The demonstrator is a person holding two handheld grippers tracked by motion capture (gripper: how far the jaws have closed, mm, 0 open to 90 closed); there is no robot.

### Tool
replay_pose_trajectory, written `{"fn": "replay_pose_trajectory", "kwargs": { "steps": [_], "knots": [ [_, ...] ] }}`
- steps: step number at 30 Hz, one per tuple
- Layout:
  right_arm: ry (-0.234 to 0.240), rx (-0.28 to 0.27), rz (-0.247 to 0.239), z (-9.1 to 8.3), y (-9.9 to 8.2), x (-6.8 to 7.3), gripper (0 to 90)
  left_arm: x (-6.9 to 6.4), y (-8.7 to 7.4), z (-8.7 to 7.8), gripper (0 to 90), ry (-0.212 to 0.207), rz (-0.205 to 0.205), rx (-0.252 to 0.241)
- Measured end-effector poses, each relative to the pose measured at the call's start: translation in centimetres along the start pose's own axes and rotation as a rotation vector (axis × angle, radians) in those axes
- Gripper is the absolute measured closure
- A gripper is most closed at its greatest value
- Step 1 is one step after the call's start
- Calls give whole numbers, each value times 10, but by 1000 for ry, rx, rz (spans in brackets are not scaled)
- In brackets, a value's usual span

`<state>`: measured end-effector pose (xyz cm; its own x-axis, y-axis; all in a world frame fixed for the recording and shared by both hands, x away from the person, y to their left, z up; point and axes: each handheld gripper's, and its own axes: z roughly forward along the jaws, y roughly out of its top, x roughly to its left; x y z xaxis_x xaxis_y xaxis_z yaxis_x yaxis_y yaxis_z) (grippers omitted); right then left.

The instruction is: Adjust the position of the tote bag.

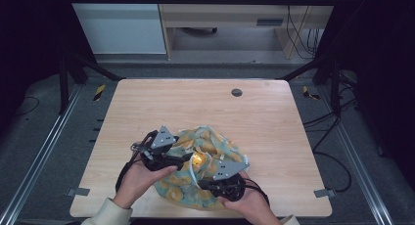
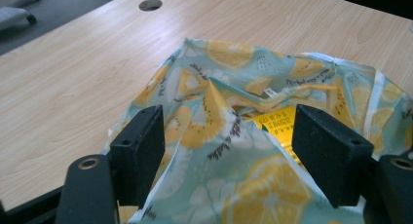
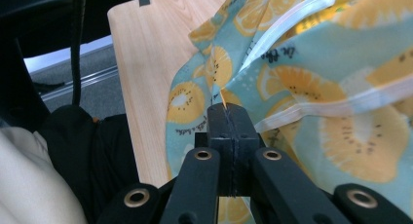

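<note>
A pale blue cloth bag printed with orange and lemon slices lies crumpled on the near middle of the wooden table. My left gripper stands open at the bag's left side. In the left gripper view its jaws straddle a fold of the bag, and a yellow packet with printed digits shows inside the opening. My right gripper is at the bag's near edge. In the right gripper view it is shut on a thin pinch of the bag's cloth.
A round cable hole sits in the far part of the table, also seen as a hole in the left gripper view. The table's near edge lies just behind both hands. Black frame posts and cables stand around the table.
</note>
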<state>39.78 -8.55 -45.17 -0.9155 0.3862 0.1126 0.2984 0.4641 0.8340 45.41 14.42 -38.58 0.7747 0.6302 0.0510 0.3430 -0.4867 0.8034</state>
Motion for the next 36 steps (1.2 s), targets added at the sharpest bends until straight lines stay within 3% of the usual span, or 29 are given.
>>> {"fn": "replay_pose_trajectory", "kwargs": {
  "steps": [4, 9, 11, 12, 13, 14, 16, 17, 18, 19, 23, 26, 32, 36],
  "knots": [
    [5, 14, -11, 3, -1, 1, 900, 4, 2, 15, 292, -25, -23, 61],
    [6, 18, -13, 4, -2, 1, 900, 4, 2, 21, 488, -65, -23, 85],
    [3, 17, -14, 4, -2, 1, 900, 2, 2, 20, 536, -49, -17, 80],
    [0, 14, -16, 4, -2, 1, 900, 2, 2, 20, 655, -47, -12, 74],
    [0, 14, -16, 4, -2, 1, 900, 3, 2, 19, 655, -47, -1, 78],
    [-6, 14, -19, 4, -2, 0, 900, 2, 2, 19, 742, -41, 1, 79],
    [-10, 16, -21, 4, -2, 0, 900, 2, 2, 19, 780, -27, 9, 77],
    [-18, 18, -26, 3, -3, 0, 900, 1, 2, 18, 869, -5, 14, 66],
    [-23, 22, -26, 3, -3, 0, 900, 0, 0, 15, 887, 10, 24, 48],
    [-23, 22, -26, 3, -3, 0, 900, 0, 0, 15, 895, 10, 24, 48],
    [-41, 28, -31, 1, -5, -1, 900, -4, -8, -3, 899, 38, 18, -32],
    [-54, 38, -27, 0, -8, -3, 900, -7, -23, -27, 900, 32, 11, -100],
    [-72, 51, -22, 0, -11, -4, 900, -12, -42, -42, 900, 15, 35, -113],
    [-77, 56, -20, 1, -14, -5, 900, -18, -56, -47, 900, -22, 58, -109]
  ]
}}
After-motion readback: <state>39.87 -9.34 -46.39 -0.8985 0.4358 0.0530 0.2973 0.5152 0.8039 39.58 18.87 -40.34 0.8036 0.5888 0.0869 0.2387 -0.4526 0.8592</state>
